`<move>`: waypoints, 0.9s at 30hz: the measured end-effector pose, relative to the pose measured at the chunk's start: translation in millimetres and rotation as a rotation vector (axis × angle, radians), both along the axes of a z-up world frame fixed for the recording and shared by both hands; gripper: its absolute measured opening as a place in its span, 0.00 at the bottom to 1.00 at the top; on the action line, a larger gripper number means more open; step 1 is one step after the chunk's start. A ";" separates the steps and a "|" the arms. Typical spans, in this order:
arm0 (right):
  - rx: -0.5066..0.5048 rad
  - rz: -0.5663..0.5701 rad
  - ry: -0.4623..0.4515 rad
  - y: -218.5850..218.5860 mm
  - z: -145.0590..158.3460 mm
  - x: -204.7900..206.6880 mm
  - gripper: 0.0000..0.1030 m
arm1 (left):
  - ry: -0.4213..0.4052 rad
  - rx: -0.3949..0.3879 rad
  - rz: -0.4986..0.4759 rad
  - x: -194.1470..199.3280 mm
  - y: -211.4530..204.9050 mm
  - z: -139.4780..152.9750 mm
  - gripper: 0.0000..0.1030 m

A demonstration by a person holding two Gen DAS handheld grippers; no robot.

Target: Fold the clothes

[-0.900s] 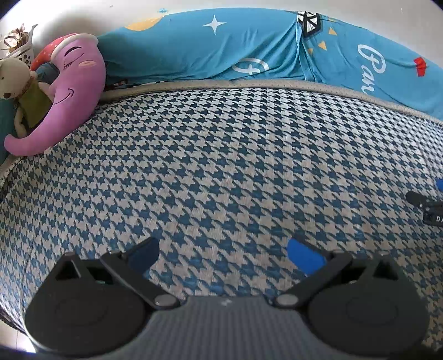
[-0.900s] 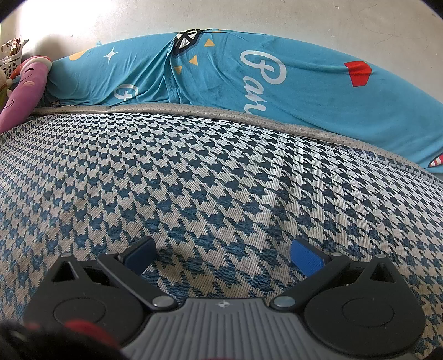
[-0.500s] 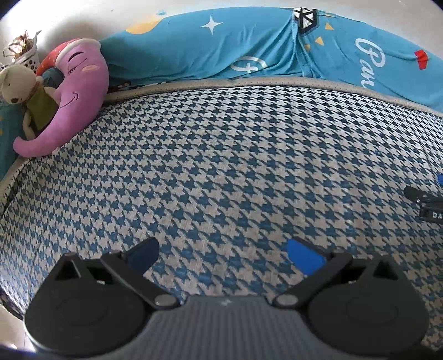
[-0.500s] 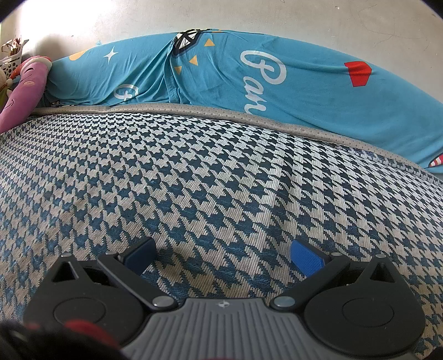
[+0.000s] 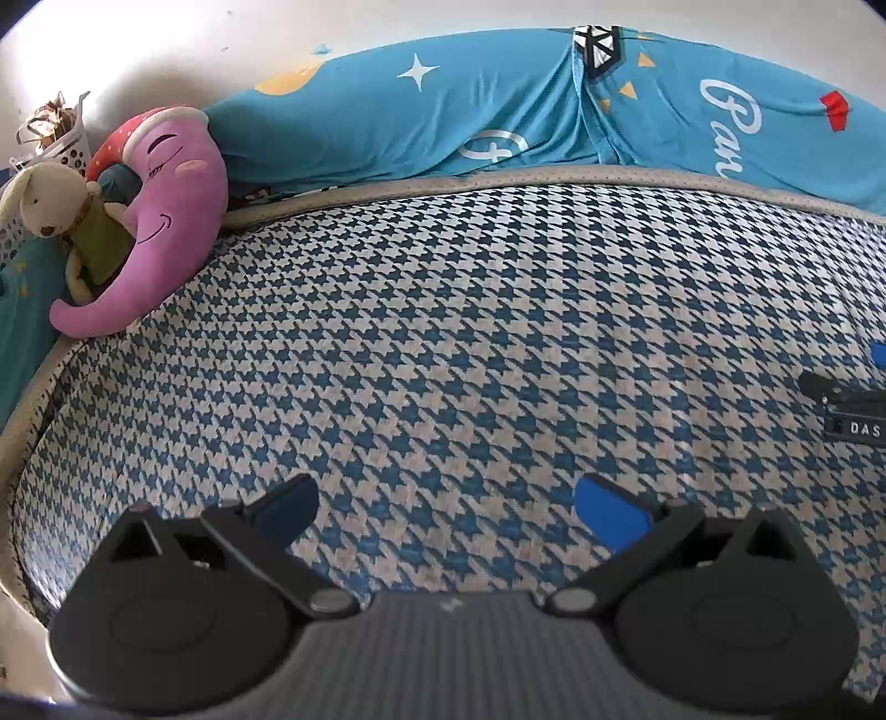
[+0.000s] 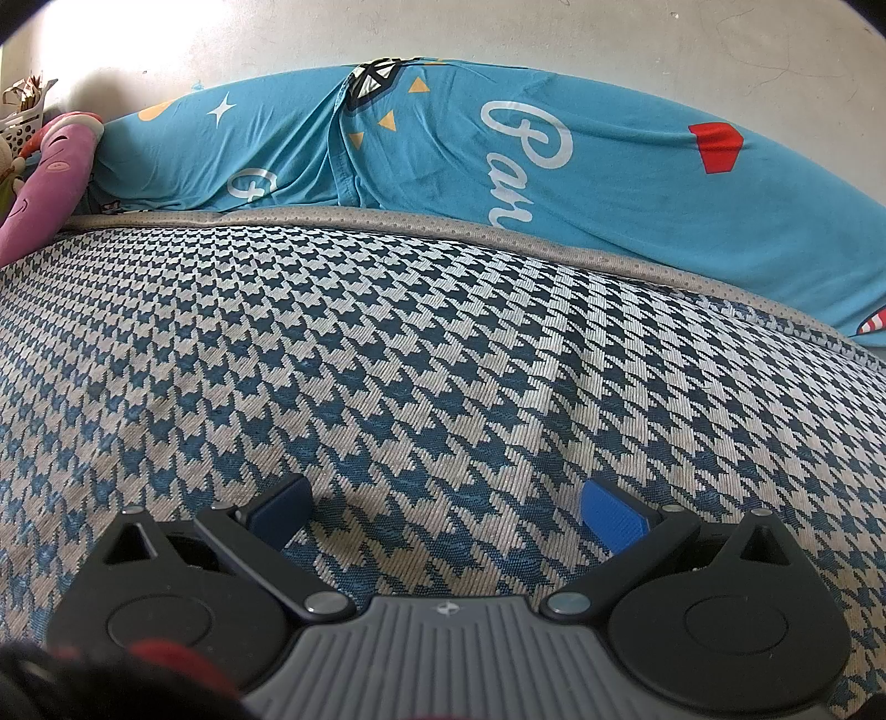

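A bed (image 5: pixel 470 343) covered in blue-and-white houndstooth fills both views, set against a pale wall (image 6: pixel 554 39). Along its far edge lies a turquoise printed garment (image 6: pixel 443 149), well apart from both tools. A purple moon pillow (image 5: pixel 160 221) and a plush bear (image 5: pixel 50 205) sit at the far left corner. The left tool (image 5: pixel 446 512) and right tool (image 6: pixel 446 509) gape, empty, low over the bed.

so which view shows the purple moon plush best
The left wrist view: the purple moon plush shows whole, face and tip, leaning at the mat's far left corner. The right wrist view catches only a cropped part at its left edge.
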State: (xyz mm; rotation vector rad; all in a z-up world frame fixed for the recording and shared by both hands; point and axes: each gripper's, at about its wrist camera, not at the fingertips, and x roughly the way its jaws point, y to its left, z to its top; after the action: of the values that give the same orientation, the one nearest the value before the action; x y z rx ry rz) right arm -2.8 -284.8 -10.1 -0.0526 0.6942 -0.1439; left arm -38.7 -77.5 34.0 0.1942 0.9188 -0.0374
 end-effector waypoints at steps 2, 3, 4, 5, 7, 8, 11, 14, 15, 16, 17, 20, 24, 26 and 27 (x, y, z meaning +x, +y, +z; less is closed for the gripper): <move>0.000 0.000 0.000 0.0 0.0 0.0 1.00 | -0.001 0.007 -0.011 -3.3 1.4 0.1 1.00; 0.000 0.000 0.000 0.0 0.0 0.0 1.00 | -0.001 0.012 -0.018 -5.7 2.5 -0.6 1.00; 0.000 0.000 0.000 0.0 0.0 0.0 1.00 | 0.000 0.016 -0.027 -7.8 3.9 -2.1 1.00; 0.000 0.000 0.000 0.0 0.0 0.0 1.00 | 0.002 0.020 -0.036 -9.8 5.4 -3.8 1.00; 0.000 0.000 0.000 0.0 0.0 0.1 1.00 | 0.006 0.030 -0.052 -12.9 5.1 -7.0 1.00; 0.000 0.000 0.000 0.0 0.0 0.1 1.00 | 0.009 0.035 -0.058 -14.9 3.7 -7.2 1.00; 0.000 0.000 0.000 0.0 0.0 0.0 1.00 | 0.015 0.048 -0.084 -17.0 2.5 -10.0 1.00; 0.000 0.000 0.000 0.0 0.0 0.0 1.00 | 0.015 0.058 -0.107 -22.5 5.7 -6.6 1.00; 0.000 0.000 0.000 0.0 0.0 0.0 1.00 | 0.016 0.061 -0.117 -24.8 6.0 -6.7 1.00; 0.000 0.000 0.000 0.0 0.0 0.0 1.00 | 0.016 0.061 -0.125 -26.8 7.2 -4.4 1.00; 0.000 0.000 0.000 0.0 0.0 0.0 1.00 | 0.015 0.066 -0.134 -27.3 2.4 -3.1 1.00; 0.000 0.000 0.000 0.0 0.0 0.0 1.00 | 0.014 0.085 -0.171 -28.8 -4.6 -1.8 1.00; 0.000 0.000 0.000 0.1 -0.1 0.0 1.00 | 0.015 0.099 -0.220 -35.7 -10.4 -0.6 1.00; 0.000 0.000 0.000 0.1 -0.1 0.0 1.00 | 0.016 0.098 -0.245 -41.9 -11.8 -0.4 1.00; 0.000 0.000 0.000 0.2 -0.2 -0.1 1.00 | 0.017 0.097 -0.257 -45.1 -12.5 -0.3 1.00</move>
State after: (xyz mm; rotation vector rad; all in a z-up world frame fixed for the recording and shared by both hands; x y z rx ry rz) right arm -2.8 -284.6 -10.3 -0.0524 0.6944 -0.1438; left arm -83.7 -90.0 33.8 0.4018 0.9085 -0.2326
